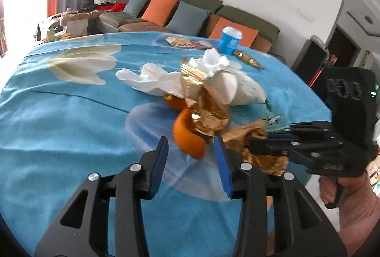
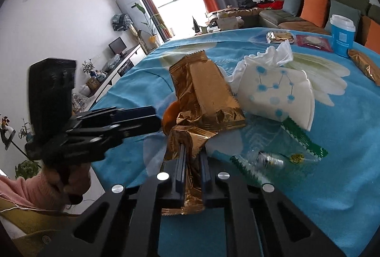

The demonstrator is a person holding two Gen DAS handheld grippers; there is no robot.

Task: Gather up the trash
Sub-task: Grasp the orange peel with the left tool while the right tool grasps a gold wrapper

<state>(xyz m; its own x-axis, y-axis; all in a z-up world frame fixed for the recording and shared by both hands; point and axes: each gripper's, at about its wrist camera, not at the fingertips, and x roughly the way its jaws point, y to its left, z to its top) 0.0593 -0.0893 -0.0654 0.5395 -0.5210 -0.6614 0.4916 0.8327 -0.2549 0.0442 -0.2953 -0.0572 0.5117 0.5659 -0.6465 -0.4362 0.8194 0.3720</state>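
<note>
A trash pile lies on the blue flowered tablecloth (image 1: pixel 59 114): orange peel (image 1: pixel 187 136), crumpled gold wrappers (image 1: pixel 209 114), white tissues (image 1: pixel 154 79) and a white dotted paper pack (image 2: pixel 277 95). My left gripper (image 1: pixel 191 150) is open, its blue pads either side of the orange peel, just short of it. My right gripper (image 2: pixel 193 162) is shut on a crumpled gold wrapper (image 2: pixel 187 138), which hangs between its fingers. A larger gold wrapper (image 2: pixel 206 91) stands behind it. A clear green-edged wrapper (image 2: pixel 280 155) lies to its right.
A blue cup with a white lid (image 1: pixel 229 39) stands at the table's far side, with a gold snack pack (image 1: pixel 248 58), a biscuit packet (image 1: pixel 179 41) and a red packet (image 2: pixel 313 42) near it. A sofa with cushions (image 1: pixel 159 10) lies beyond.
</note>
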